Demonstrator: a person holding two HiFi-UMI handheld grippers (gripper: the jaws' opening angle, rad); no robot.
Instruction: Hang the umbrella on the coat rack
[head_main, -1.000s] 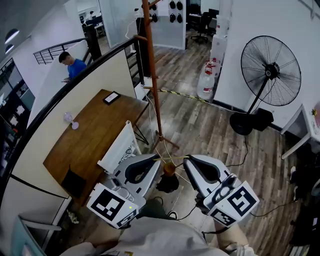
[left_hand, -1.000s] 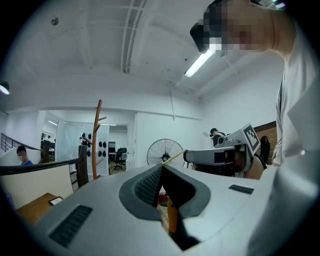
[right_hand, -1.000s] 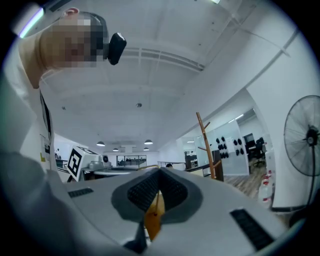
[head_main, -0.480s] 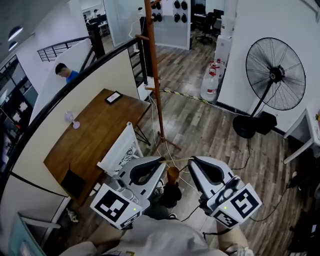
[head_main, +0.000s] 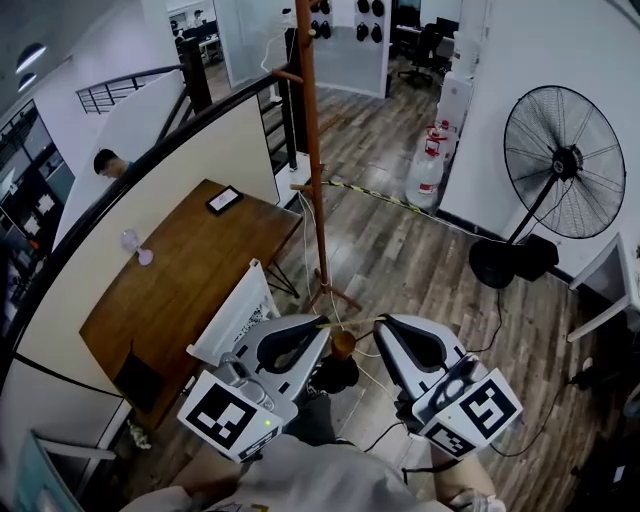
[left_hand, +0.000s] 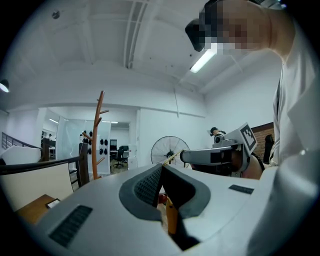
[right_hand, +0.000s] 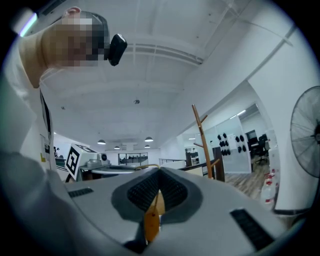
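Presently the left gripper (head_main: 320, 324) and right gripper (head_main: 380, 322) are each holding jaws clamped together on the strap (head_main: 350, 322). The umbrella (head_main: 341, 362) is dangling between them, short of the coat rack (head_main: 313, 160). Hanging is remaining undone. Against a second ago, the grip is showing no change.

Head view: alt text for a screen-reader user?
The left gripper and right gripper, jaws shut, stretch the cord of a folded umbrella hanging between them. A wooden coat rack stands ahead, a desk left, a pedestal fan right.
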